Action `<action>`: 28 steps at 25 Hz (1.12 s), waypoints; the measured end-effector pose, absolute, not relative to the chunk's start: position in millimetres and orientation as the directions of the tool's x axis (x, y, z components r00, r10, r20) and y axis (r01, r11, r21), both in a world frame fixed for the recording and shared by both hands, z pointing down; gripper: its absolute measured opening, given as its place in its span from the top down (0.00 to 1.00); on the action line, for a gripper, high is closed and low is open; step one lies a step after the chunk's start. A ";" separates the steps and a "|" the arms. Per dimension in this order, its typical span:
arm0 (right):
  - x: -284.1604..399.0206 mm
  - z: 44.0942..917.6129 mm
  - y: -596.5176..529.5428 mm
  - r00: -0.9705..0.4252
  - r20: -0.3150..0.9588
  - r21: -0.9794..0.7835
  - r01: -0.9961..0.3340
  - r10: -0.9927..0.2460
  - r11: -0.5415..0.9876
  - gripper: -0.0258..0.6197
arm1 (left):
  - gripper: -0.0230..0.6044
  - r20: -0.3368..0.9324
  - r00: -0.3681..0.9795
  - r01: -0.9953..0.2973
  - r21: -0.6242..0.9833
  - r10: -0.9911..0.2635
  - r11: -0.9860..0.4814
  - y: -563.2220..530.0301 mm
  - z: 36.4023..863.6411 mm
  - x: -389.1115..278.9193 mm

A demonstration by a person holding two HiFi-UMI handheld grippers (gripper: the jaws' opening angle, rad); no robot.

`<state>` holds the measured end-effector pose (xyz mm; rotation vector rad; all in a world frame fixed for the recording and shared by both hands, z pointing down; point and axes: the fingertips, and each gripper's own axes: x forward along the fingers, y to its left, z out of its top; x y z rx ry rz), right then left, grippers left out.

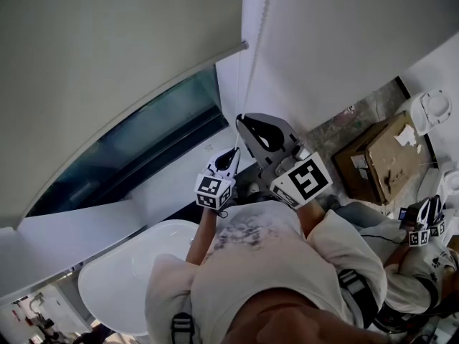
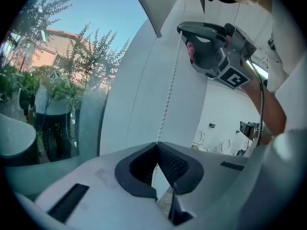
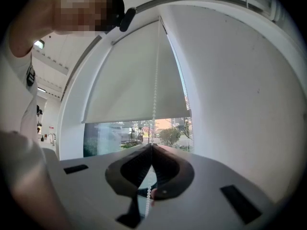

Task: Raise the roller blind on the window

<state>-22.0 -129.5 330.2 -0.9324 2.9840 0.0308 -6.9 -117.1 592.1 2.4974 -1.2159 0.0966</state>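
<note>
Roller blind (image 1: 107, 63): hung part-way down the window (image 1: 143, 147), with a strip of glass bare beneath its bottom bar. I judged the raising unfinished.
Bead chain (image 1: 259, 41): ran down the wall at the blind's right edge. It drives the blind, so it was the thing I gripped.
Right tool (image 1: 244, 120): jaws closed together on the chain, the higher of the two grips.
Left tool (image 1: 231, 156): jaws pinched on the same chain just below, placed, I judged, for a hand-over-hand pull.
Right gripper view: alone showed the blind's whole width, and beads passing under the jaws.
Left gripper view: alone showed my right tool from below, and the trees (image 2: 96, 47) outside.
Head view: alone showed which grip sat above the other.
</note>
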 end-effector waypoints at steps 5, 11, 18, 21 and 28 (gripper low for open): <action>-23.2 346.4 -126.0 -0.820 0.003 0.015 -0.572 -0.572 0.820 0.87 | 0.95 0.246 0.626 -0.775 0.304 -0.740 -0.555 -112.2 609.4 -8.3; -24.3 352.0 -121.2 -0.818 -0.004 0.009 -0.576 -0.576 0.818 0.87 | 0.95 0.249 0.630 -0.771 0.319 -0.736 -0.552 -109.3 615.3 -9.9; -23.9 372.6 -122.8 -0.813 0.035 0.013 -0.581 -0.581 0.814 0.87 | 0.95 0.289 0.633 -0.770 0.333 -0.718 -0.545 -108.8 635.5 -6.6; -25.3 382.9 -117.9 -0.813 0.051 0.010 -0.581 -0.580 0.814 0.87 | 0.95 0.304 0.634 -0.769 0.348 -0.711 -0.537 -102.1 646.0 -7.6; -27.2 401.1 -116.5 -0.813 0.087 0.000 -0.578 -0.576 0.816 0.87 | 0.95 0.346 0.631 -0.773 0.363 -0.694 -0.521 -97.0 664.2 -10.2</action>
